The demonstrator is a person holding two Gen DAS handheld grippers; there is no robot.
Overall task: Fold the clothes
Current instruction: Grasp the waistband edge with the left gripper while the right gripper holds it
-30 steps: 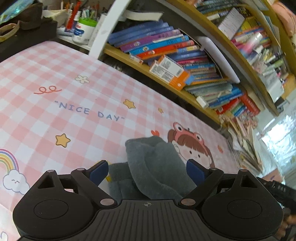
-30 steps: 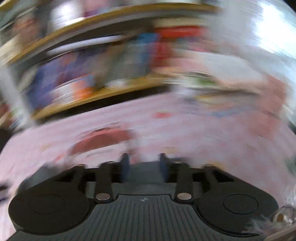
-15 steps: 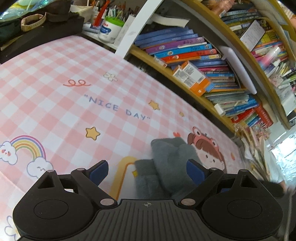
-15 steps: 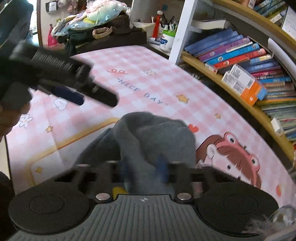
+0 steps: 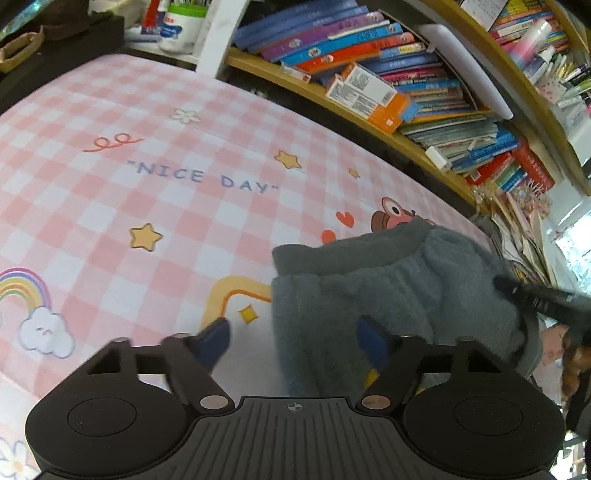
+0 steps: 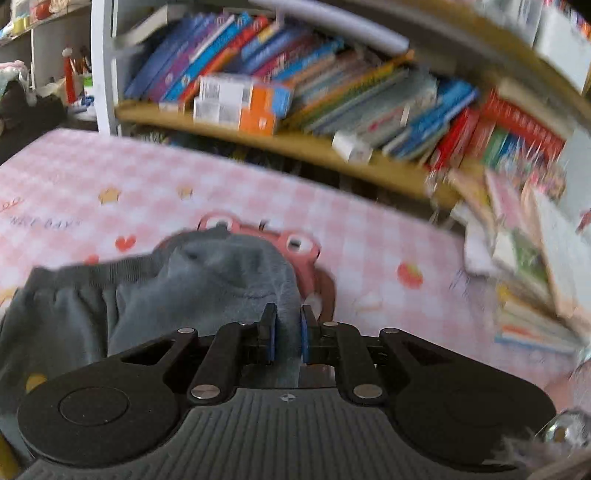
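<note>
A grey fleece garment [image 5: 388,284] with a ribbed waistband lies bunched on the pink checked cloth [image 5: 110,192]. My left gripper [image 5: 295,343] is open, its blue fingers straddling the garment's near left edge without gripping it. My right gripper [image 6: 287,332] is shut on a fold of the grey garment [image 6: 207,280] at its right side. The right gripper's black body also shows at the right edge of the left wrist view [image 5: 543,302].
A wooden bookshelf [image 5: 369,107] packed with books runs along the far side of the table. An orange box [image 5: 369,96] sits on its lower shelf. Stacked books and papers [image 6: 528,266] stand at the right. A white jar [image 5: 181,26] stands far left.
The right gripper has carried the garment's fold to the right and spread the garment wider. The left gripper's fingers have come closer together and sit lower at the garment's left edge.
</note>
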